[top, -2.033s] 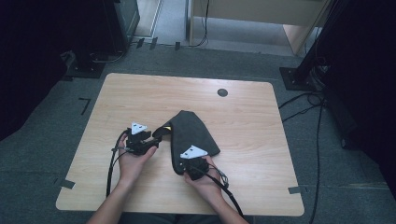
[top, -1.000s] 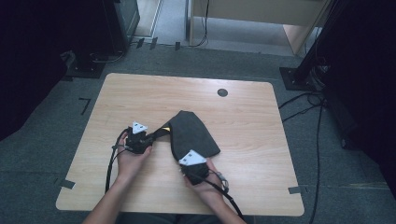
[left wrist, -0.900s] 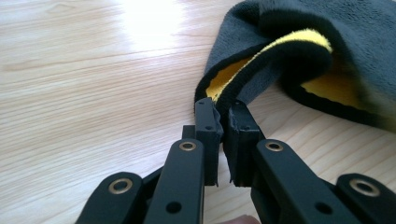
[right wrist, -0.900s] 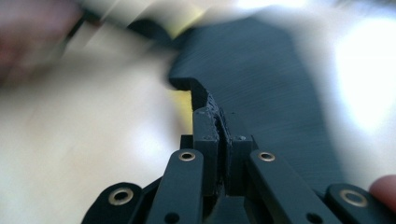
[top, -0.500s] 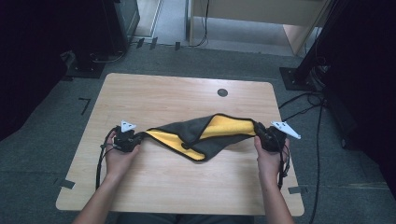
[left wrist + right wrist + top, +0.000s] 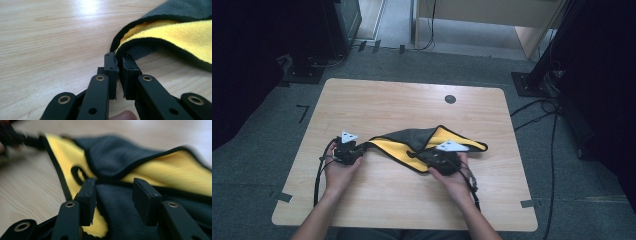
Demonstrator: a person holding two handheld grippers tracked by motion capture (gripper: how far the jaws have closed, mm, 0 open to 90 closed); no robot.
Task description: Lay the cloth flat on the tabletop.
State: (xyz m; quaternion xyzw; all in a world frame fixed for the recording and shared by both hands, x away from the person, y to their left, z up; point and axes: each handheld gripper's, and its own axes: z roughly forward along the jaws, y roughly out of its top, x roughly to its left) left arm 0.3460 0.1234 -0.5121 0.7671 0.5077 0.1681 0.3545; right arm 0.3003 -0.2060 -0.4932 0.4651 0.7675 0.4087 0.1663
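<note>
Pinching one corner of the cloth (image 6: 160, 32), the left gripper (image 6: 119, 65) has its jaws closed down to a sliver, with the black-bound hem caught between them. In the high view that gripper (image 6: 354, 148) sits toward the desk's (image 6: 377, 100) left edge, closer to the near edge than the far one. The right gripper (image 6: 113, 192) stands with its jaws well apart and nothing between them, hovering over the dark face of the cloth near a small loop on the yellow side; whether the pads touch the fabric I cannot tell. From above, the right gripper (image 6: 443, 159) is over the near middle of the desk.

The cloth (image 6: 432, 140), grey on one face and yellow on the other, lies across the middle of the desk, partly folded on itself. Its long axis runs left to right, roughly along the near edge, from the pinched corner at the left to a pointed corner toward the right edge.

The risk, as I judge it, is that the right jaws close on a doubled fold instead of a single hem, so the cloth bunches rather than opening flat. A pull from the right could also slip the thin corner out of the left jaws. Beyond the cloth a small dark round hole (image 6: 450, 99) sits near the far edge.
</note>
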